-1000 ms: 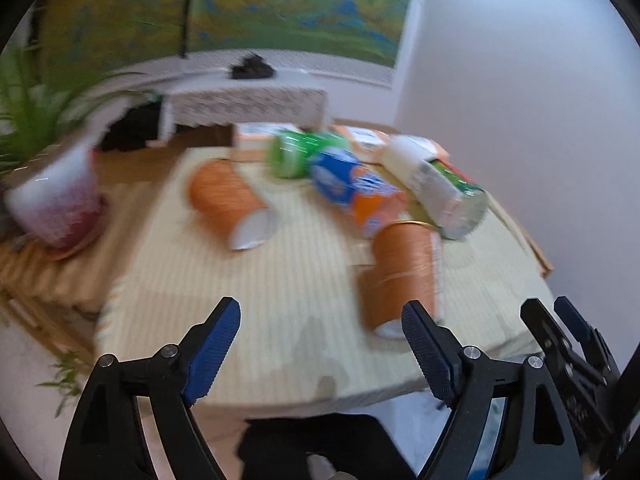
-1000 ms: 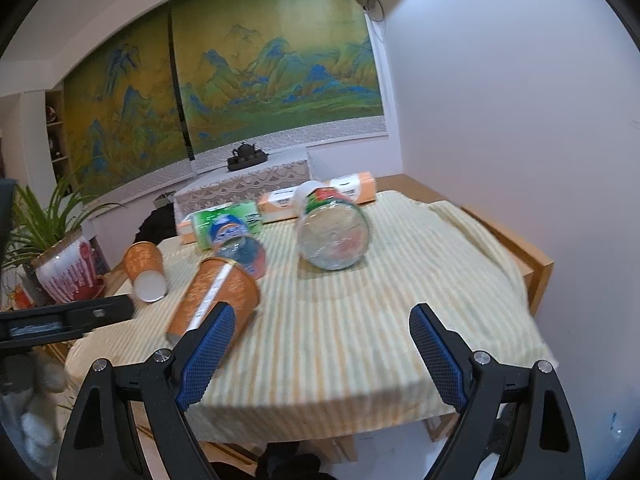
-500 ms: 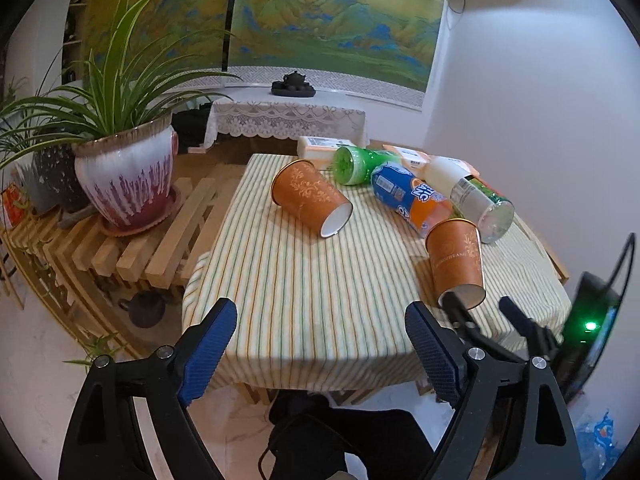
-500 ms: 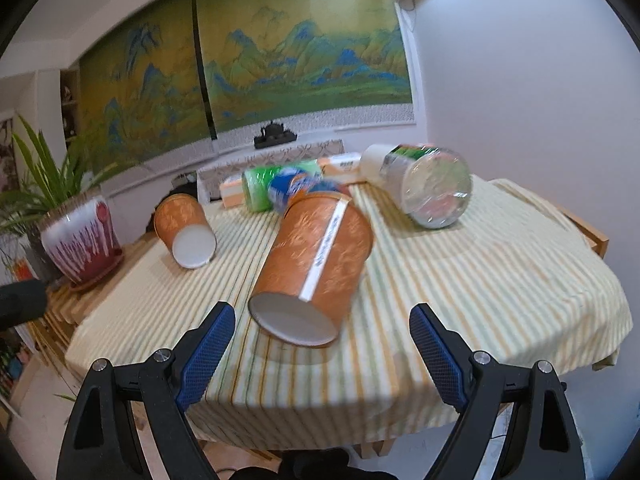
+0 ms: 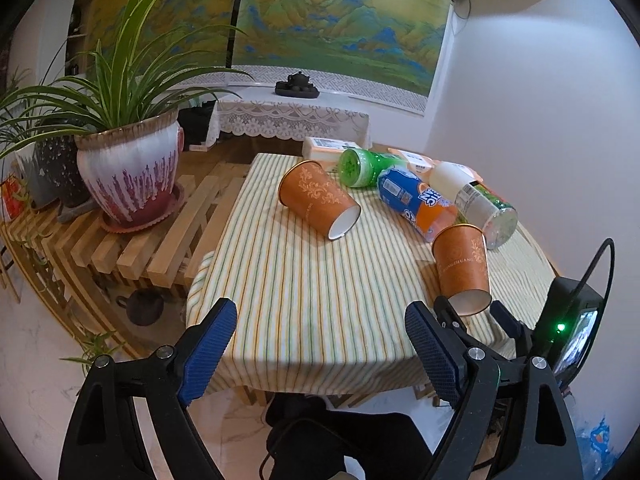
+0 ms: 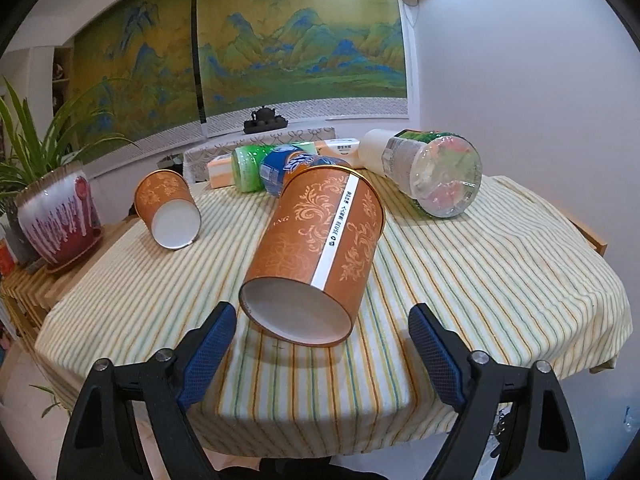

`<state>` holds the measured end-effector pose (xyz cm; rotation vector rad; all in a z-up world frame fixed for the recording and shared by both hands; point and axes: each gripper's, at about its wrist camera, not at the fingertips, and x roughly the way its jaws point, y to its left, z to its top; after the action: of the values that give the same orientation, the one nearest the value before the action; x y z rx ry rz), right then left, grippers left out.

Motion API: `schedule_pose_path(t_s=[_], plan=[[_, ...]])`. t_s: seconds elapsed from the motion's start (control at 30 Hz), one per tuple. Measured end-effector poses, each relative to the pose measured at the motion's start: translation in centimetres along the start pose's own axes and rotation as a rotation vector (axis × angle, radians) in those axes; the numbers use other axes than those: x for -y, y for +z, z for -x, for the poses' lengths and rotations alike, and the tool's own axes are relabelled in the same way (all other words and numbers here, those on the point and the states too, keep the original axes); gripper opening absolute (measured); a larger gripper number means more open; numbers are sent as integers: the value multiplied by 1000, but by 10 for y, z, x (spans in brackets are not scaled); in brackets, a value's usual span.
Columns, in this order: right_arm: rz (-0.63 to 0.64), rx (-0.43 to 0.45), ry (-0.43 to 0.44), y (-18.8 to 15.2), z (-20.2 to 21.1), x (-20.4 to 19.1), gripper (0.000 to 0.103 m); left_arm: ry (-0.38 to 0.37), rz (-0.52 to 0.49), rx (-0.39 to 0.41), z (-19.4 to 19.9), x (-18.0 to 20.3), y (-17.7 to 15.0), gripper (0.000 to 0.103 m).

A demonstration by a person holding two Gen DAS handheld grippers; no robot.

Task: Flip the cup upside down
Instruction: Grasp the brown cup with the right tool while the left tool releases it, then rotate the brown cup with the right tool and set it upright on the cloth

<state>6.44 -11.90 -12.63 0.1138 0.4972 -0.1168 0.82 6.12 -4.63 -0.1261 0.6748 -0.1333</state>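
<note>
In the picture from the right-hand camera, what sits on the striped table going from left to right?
Small orange paper cup on its side → green-capped bottle → blue and orange soda bottle → large orange paper cup lying nearest the camera → clear plastic jar with a white lid.

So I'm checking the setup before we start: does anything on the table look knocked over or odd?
Yes: both orange cups, near and far, lie on their sides, as do the bottles behind. No spill shows.

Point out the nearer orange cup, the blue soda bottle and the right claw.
nearer orange cup (image 6: 320,252): right wrist view, patterned side wall.
blue soda bottle (image 5: 416,202): left wrist view, label.
right claw (image 6: 322,346): right wrist view, between fingertips.
</note>
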Motion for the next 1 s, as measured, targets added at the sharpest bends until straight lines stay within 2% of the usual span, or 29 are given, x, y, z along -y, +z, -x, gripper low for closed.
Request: schedule_pose_path(t_s=[0.23, 0.5, 1.0], plan=[[15, -29, -7, 1, -2, 1, 51, -2, 6, 4, -1, -3, 0, 88], [66, -17, -8, 8, 12, 6, 50, -26, 3, -3, -6, 0, -3, 88], [167, -149, 90, 47, 30, 17, 49, -52, 25, 1, -14, 3, -4, 88]])
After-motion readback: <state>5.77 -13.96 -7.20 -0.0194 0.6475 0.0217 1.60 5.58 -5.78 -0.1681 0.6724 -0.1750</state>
